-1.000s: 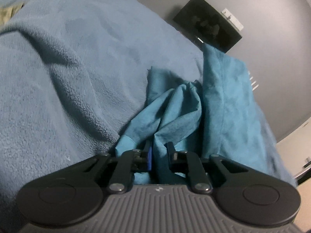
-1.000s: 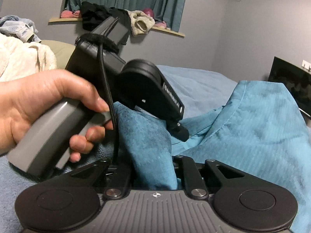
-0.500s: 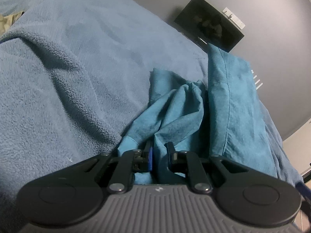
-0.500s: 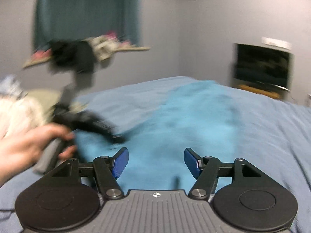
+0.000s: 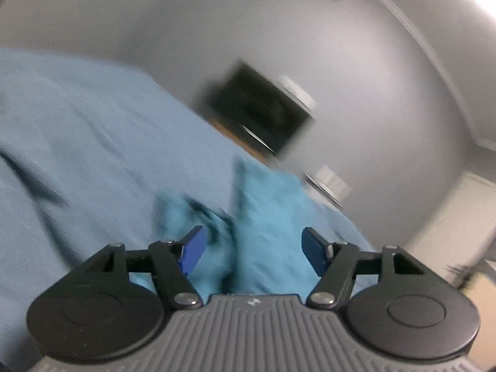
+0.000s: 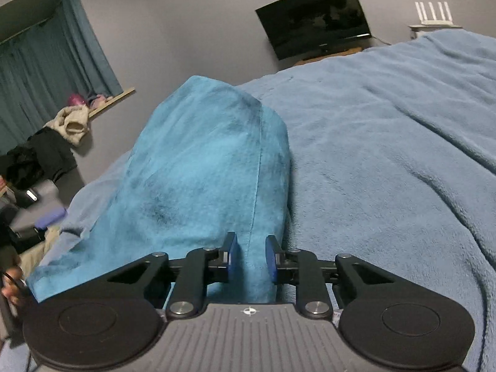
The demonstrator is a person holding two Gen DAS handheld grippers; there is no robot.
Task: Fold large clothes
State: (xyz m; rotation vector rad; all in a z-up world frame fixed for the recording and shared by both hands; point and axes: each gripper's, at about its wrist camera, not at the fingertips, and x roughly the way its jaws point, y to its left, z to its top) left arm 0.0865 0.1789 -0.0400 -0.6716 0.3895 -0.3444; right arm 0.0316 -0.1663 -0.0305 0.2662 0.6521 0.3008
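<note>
Wide bare stretch of blue fleece blanket [image 6: 387, 142] to your right of the garment, nothing on it. Your right gripper [image 6: 250, 259] pinches a fold of the teal garment [image 6: 198, 173], which lies bunched lengthwise on the blanket, seam running up its middle. Your left gripper [image 5: 250, 249] is spread wide, holding nothing, garment just ahead; that view is blurred. TV [image 6: 314, 20] on the far wall, clothes pile [image 6: 46, 152] by the curtains [image 6: 46, 71].

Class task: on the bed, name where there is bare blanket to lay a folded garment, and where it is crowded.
Bare blanket stretches right of the teal garment, up to the TV wall. The garment's strip is crowded; the right gripper grips it.
</note>
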